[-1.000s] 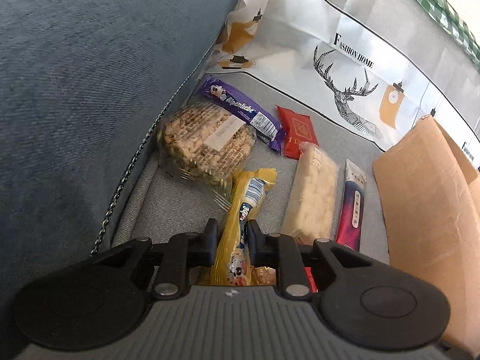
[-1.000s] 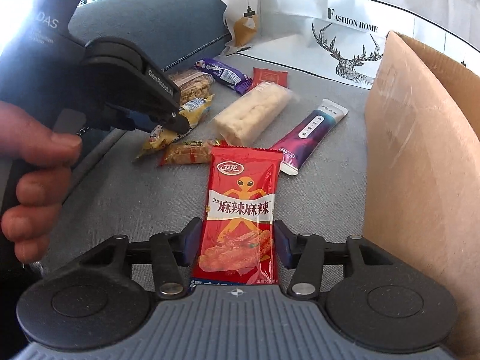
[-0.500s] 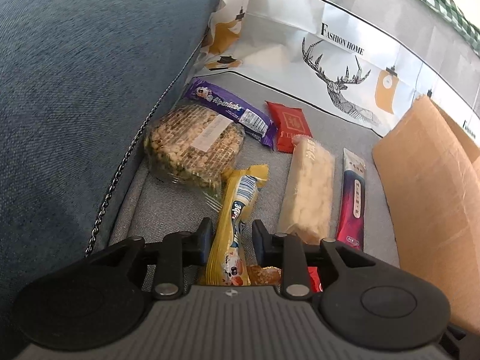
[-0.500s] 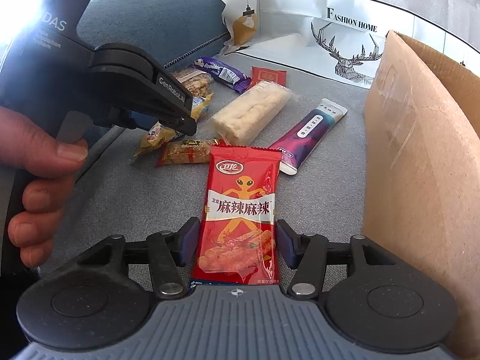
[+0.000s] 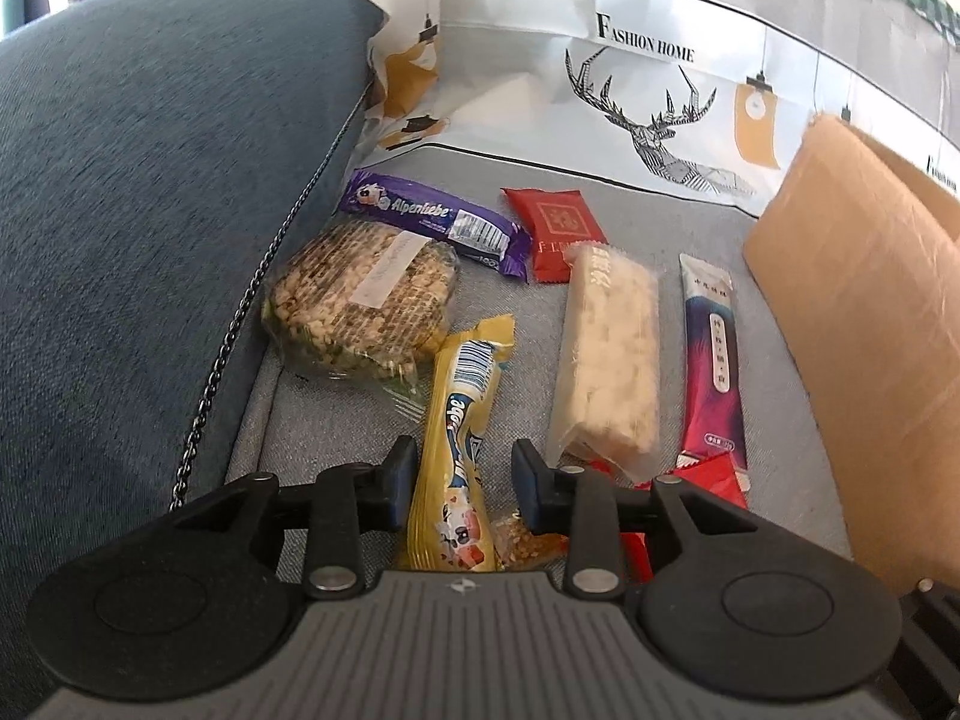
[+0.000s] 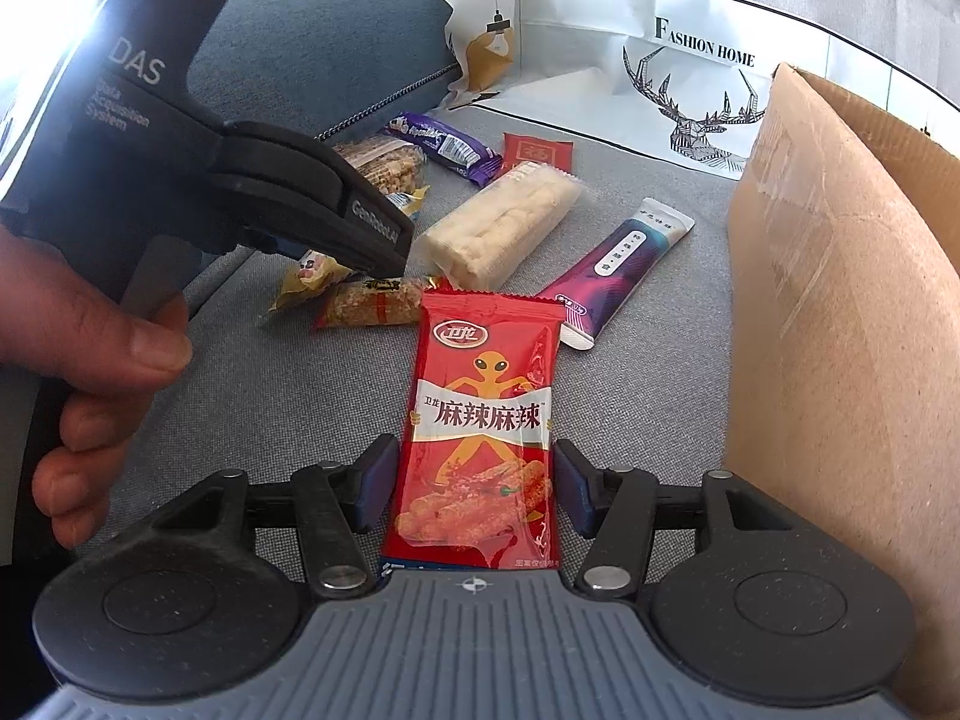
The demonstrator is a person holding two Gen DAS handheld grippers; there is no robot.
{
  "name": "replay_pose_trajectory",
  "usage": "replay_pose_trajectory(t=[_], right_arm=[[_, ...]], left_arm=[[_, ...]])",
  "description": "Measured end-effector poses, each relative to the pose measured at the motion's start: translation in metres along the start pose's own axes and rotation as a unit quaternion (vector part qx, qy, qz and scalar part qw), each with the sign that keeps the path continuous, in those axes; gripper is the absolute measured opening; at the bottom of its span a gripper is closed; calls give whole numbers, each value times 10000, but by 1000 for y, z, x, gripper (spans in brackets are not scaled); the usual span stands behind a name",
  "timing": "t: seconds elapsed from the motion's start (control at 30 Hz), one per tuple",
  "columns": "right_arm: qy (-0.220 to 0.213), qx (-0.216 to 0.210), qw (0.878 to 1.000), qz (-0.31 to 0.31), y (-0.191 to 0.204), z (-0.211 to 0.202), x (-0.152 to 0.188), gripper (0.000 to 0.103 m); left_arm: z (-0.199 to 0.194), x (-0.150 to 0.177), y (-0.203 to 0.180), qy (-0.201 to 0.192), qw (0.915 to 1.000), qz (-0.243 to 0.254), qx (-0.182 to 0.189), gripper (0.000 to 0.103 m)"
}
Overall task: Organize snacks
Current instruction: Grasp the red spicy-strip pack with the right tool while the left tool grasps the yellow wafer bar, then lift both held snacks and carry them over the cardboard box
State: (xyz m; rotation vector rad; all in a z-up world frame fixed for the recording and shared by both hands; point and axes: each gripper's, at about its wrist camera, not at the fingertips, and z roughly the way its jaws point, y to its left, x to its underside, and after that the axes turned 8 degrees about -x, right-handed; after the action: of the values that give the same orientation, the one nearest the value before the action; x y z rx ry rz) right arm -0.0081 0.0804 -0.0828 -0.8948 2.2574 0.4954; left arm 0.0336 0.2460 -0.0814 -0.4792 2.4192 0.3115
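The left claw (image 5: 462, 483) stood parted around a yellow candy bar (image 5: 459, 438); a rice cake (image 5: 360, 300) lay ahead-left. The right claw (image 6: 475, 483) straddled, wide, a red spicy-snack packet (image 6: 483, 420), cardboard box (image 6: 840, 330) crowding its right.

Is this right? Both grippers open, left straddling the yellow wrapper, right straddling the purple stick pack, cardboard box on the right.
One error: the right gripper straddles the red spicy-snack packet, not the purple stick pack, which lies further ahead near the cardboard box, as the right wrist view shows. The rest holds: both grippers are open, and the left gripper straddles the yellow wrapper.
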Motion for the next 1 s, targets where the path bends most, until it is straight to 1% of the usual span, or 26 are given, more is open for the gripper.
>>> replay_pose_trajectory(t=[0.2, 0.3, 0.33, 0.37, 0.4, 0.5, 0.53, 0.63, 0.73, 0.9, 1.0], right_arm=[[-6, 8, 10000, -7, 0, 0, 0, 58], [-14, 19, 10000, -25, 0, -1, 1, 58], [-16, 18, 10000, -37, 0, -1, 1, 58], [-25, 16, 10000, -50, 1, -1, 1, 55], [-40, 21, 10000, -75, 2, -2, 1, 52], [-134, 84, 9998, -120, 3, -4, 0, 50], [-189, 97, 9997, -107, 2, -5, 1, 49], [-437, 103, 9990, -42, 0, -15, 0, 48], [-747, 119, 9971, -112, 4, -29, 1, 48], [-1190, 185, 9925, -226, 10, -55, 1, 48], [-1387, 243, 9898, -205, 9, -70, 0, 48]], left_arm=[[0, 0, -2, -15, 10000, 78, -38, 38], [0, 0, -3, -27, 9999, 112, -69, 36], [0, -1, -4, -34, 9999, 123, -89, 32], [0, -1, -4, -39, 9999, 124, -100, 28], [0, -1, -3, -43, 9999, 116, -100, 22], [-2, -2, -1, -60, 9999, 65, -79, 16], [-4, -3, -1, -102, 9999, 51, -72, 15], [-15, -3, 0, -313, 9995, 32, -24, 15], [-33, -2, 3, -628, 9980, -35, 91, 15], [-69, 2, 4, -1277, 9915, -54, 261, 15], [-85, 3, 3, -1497, 9882, -64, 324, 15]])
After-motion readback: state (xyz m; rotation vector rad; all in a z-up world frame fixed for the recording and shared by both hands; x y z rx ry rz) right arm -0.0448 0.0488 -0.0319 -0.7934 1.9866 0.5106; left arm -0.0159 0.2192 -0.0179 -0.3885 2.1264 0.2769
